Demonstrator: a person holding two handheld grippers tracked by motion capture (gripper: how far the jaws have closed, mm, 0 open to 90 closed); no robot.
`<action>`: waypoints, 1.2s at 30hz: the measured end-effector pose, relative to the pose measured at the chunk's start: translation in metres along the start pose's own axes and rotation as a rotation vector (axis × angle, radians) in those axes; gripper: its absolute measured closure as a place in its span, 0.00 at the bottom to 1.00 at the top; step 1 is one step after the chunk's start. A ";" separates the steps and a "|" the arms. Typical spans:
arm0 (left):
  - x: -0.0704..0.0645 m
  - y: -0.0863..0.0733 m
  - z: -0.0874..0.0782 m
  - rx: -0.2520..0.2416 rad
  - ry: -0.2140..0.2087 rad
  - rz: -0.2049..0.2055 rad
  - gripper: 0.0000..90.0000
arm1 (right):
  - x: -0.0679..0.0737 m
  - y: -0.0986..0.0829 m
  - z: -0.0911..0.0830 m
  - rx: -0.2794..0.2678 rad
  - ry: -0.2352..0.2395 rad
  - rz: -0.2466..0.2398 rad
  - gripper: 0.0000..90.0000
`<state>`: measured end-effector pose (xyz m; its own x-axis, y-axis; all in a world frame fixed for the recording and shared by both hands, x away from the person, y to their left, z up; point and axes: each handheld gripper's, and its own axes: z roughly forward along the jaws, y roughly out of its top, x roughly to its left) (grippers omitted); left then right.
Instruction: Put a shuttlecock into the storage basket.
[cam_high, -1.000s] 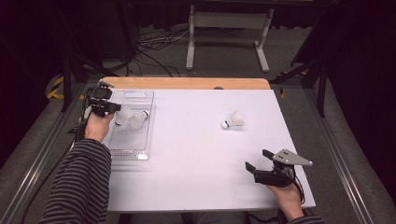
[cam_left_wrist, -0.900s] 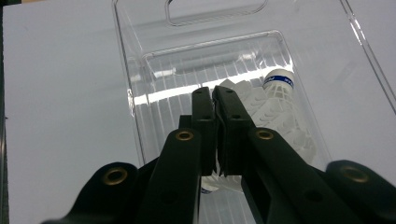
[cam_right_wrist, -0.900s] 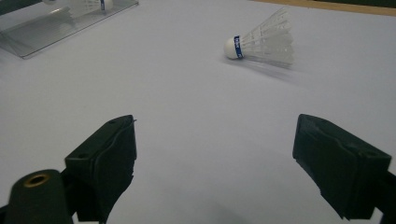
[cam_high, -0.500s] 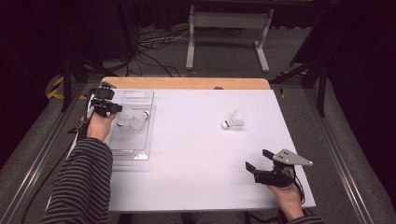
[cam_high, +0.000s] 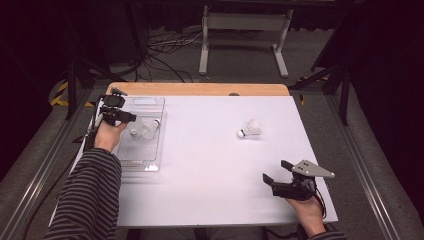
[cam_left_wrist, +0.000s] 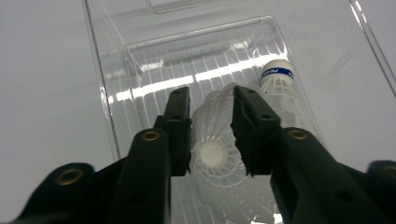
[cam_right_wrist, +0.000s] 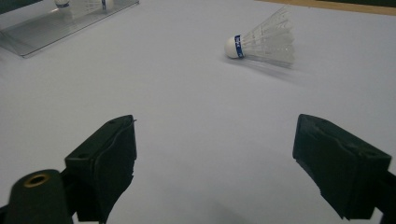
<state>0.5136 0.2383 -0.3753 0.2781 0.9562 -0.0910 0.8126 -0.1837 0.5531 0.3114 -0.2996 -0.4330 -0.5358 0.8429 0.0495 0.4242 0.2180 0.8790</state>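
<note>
- Your left hand-held gripper (cam_high: 131, 118) sits over the clear plastic tray (cam_high: 150, 166) at the left side of the bench (cam_high: 210, 170), near the tray's far half.
- In the left gripper view its jaws stand narrow, one each side of a white shuttlecock's (cam_left_wrist: 215, 154) feather skirt; you look into the open skirt end. The jaws look to touch the feathers, but can't tell if they really pinch it.
- A 2nd shuttlecock (cam_left_wrist: 278, 78), cork w/ blue band, lies in the tray just beyond the right jaw, close against the 1st one.
- In the high view both show as a white cluster (cam_high: 145, 130) in the tray just past the gripper tips.
- Your right hand-held gripper (cam_high: 277, 171) is at the near right of the bench, jaws spread wide, nothing between them, above the bare white surface.
- A 3rd shuttlecock (cam_high: 250, 129) lies on its side on the bench right of centre, well apart from the tray & from the right gripper. In the right gripper view it (cam_right_wrist: 264, 41) is ahead of the jaws, cork to the left, skirt to the right.
- The tray corner (cam_right_wrist: 65, 25) shows top left in that view.
</note>
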 end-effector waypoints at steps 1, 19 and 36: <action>-0.001 0.000 -0.001 -0.005 -0.003 0.000 0.69 | 0.000 0.000 0.000 0.000 0.000 0.000 0.16; -0.012 -0.002 -0.007 -0.010 -0.018 0.024 0.34 | 0.000 0.000 0.000 0.004 0.002 -0.002 0.16; -0.018 -0.014 -0.014 -0.032 -0.053 0.051 0.32 | 0.000 0.000 0.000 0.005 0.001 -0.004 0.16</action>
<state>0.4901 0.2269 -0.3693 0.3463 0.9322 -0.1054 0.7803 -0.2239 0.5839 0.3113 -0.2992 -0.4331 -0.5383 0.8414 0.0470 0.4261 0.2236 0.8766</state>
